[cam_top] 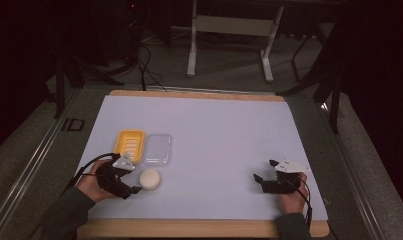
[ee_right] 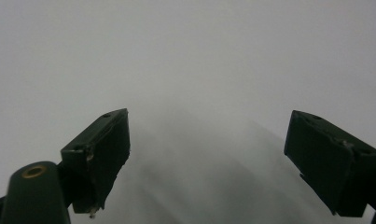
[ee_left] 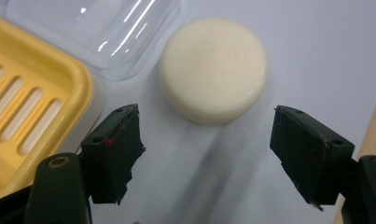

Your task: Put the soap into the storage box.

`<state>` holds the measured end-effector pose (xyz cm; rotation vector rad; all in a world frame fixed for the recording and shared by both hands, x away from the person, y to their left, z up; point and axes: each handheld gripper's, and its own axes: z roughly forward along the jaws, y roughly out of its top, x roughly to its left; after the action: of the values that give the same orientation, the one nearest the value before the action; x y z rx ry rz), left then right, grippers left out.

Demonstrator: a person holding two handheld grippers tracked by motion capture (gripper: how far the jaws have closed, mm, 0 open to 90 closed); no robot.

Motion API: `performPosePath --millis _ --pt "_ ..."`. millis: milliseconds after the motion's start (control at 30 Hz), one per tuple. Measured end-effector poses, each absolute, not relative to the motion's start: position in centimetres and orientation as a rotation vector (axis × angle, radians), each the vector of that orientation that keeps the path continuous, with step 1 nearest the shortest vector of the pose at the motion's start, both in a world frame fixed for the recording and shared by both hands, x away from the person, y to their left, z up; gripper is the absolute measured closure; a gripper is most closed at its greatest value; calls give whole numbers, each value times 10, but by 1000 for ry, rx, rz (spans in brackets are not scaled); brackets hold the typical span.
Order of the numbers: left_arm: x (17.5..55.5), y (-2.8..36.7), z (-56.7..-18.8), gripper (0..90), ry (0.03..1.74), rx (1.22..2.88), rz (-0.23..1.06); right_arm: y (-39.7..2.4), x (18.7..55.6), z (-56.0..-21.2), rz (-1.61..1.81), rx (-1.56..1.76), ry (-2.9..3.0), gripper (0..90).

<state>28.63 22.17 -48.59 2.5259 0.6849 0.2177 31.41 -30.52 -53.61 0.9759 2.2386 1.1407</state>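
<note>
A round cream soap bar (cam_top: 150,179) (ee_left: 213,69) lies on the white mat near the front left. My left gripper (cam_top: 134,178) (ee_left: 206,144) stands open just short of it, jaws apart on either side and not touching the soap. Behind it sit a yellow slotted soap dish (cam_top: 129,145) (ee_left: 31,107) and, to its right, a clear plastic lid (cam_top: 157,149) (ee_left: 101,32). At the front right my right gripper (cam_top: 265,172) (ee_right: 206,154) rests open over bare mat with nothing between its jaws.
The white mat (cam_top: 219,140) covers a wooden table whose front edge (cam_top: 199,228) runs below both hands. Dark floor, cables and a table frame (cam_top: 231,30) lie beyond the far edge.
</note>
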Motion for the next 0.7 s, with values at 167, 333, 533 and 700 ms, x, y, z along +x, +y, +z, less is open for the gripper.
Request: performPosePath --millis 167,333,533,700 --pt "289 215 -486 230 667 2565 199 -305 314 -536 1141 975 2238 140" --pt "292 210 -486 241 651 2605 190 -305 314 -536 1141 974 2238 140" --pt "295 204 -487 241 661 2627 186 -305 314 -536 1141 973 2237 139" --pt "298 199 -488 240 653 2647 181 -305 314 -536 1141 973 2238 139"
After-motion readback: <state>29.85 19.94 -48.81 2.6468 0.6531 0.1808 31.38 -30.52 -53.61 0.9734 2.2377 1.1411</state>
